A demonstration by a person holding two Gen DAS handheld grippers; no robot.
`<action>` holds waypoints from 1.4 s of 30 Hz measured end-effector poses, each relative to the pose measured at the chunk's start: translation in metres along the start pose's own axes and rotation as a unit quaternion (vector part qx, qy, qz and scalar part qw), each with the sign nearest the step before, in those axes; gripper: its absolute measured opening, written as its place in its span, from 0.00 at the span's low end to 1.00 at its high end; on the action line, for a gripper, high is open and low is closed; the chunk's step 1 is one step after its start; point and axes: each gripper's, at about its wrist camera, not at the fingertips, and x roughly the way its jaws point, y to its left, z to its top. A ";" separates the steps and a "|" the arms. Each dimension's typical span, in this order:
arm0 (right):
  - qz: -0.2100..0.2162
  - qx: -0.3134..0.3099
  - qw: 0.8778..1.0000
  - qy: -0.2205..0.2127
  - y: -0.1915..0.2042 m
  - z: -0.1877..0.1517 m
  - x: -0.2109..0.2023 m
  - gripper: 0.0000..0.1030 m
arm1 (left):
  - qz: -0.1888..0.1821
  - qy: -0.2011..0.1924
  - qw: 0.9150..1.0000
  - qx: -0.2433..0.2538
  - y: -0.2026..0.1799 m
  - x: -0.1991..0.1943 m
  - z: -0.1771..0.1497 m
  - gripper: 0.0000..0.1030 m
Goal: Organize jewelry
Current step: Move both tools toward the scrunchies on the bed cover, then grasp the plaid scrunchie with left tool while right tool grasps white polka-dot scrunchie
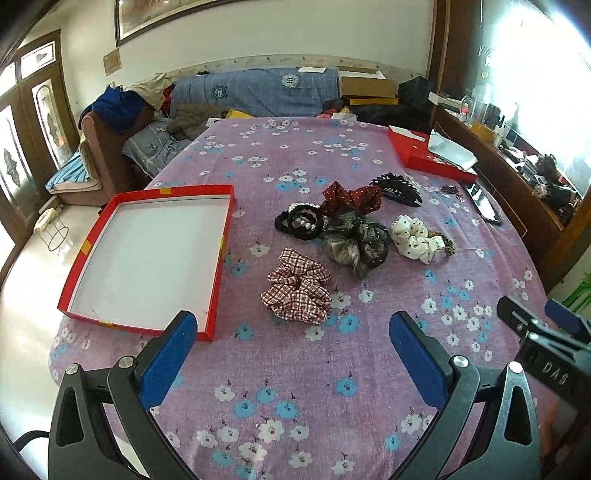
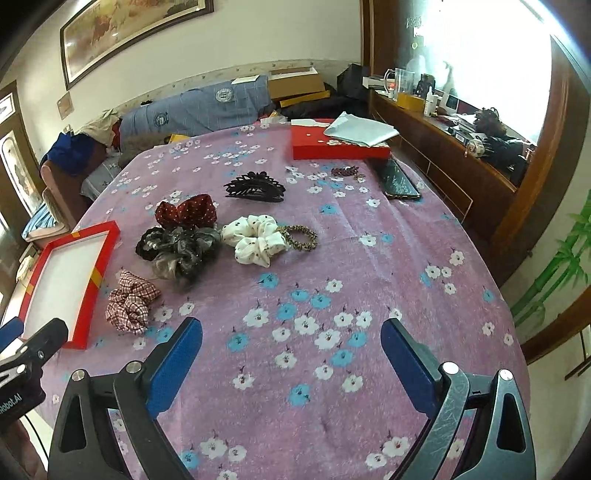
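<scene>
My left gripper (image 1: 293, 345) and right gripper (image 2: 291, 349) hover wide open, empty. The red-and-white checked fabric scrunchie (image 1: 298, 291) lies beside the shallow red cardboard tray (image 1: 147, 254); I risk snagging the purple floral tablecloth (image 1: 314, 387) underneath.

A purple floral tablecloth (image 2: 332, 258) covered the table. At its far right corner lay a dark phone (image 2: 400, 181), just beside a closed red box (image 2: 340, 150) with a sheet of pale paper (image 2: 364, 129) on top. Beyond stood a cluttered sofa (image 1: 258, 92), a framed painting (image 2: 122, 33) above it, and a wooden sideboard (image 2: 443, 147).
</scene>
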 end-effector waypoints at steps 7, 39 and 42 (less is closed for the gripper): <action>-0.021 0.014 1.000 0.009 -0.003 0.002 0.008 0.96 | -0.011 0.007 1.000 -0.008 0.005 -0.002 -0.003 1.00; 0.006 -0.017 0.998 0.065 0.013 0.006 0.061 0.93 | 0.028 0.085 0.996 0.019 -0.003 0.047 0.003 1.00; 0.020 -0.020 0.997 0.074 0.013 0.007 0.070 0.89 | 0.032 0.092 0.995 0.012 0.001 0.053 0.005 0.99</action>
